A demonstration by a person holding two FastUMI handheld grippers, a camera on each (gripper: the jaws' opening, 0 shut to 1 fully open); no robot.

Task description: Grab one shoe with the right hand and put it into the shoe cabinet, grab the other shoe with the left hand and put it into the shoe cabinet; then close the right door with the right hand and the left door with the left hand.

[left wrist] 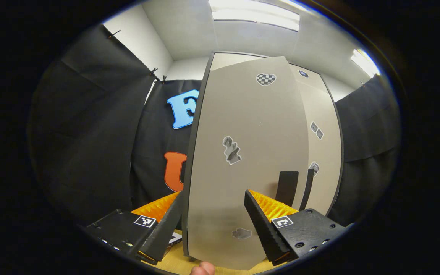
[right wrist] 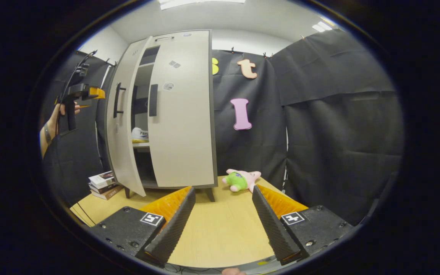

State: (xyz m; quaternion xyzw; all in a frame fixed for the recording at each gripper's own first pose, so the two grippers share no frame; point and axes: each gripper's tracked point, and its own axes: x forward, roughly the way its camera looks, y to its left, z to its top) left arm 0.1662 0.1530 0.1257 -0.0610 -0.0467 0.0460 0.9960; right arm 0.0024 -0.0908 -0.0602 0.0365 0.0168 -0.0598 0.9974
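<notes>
In the left gripper view, the left gripper (left wrist: 214, 214) sits right up against the left door (left wrist: 250, 160) of the shoe cabinet (left wrist: 325, 126). Its jaws are spread wide and pinch nothing. The door's outer edge runs down between the two fingers (left wrist: 260, 221), so one finger lies on each side of that edge; whether either one touches the panel cannot be told. A dark vertical handle (left wrist: 287, 187) stands on the door just beyond the finger on the view's right.

In the right gripper view, the right gripper (right wrist: 223, 214) hangs over the wooden table (right wrist: 220, 233), well apart from the cabinet, with its jaws spread wide and empty. The left door stands ajar and the right door (right wrist: 183, 114) is nearly closed, leaving a gap between them. Through that gap a white shoe (right wrist: 140, 133) rests on a shelf inside. The left gripper shows far off beside the left door, held in a hand (right wrist: 57, 114). A stack of books (right wrist: 103, 185) lies by the cabinet's foot, and a pink and green plush toy (right wrist: 241, 179) lies on the table near the right door.
</notes>
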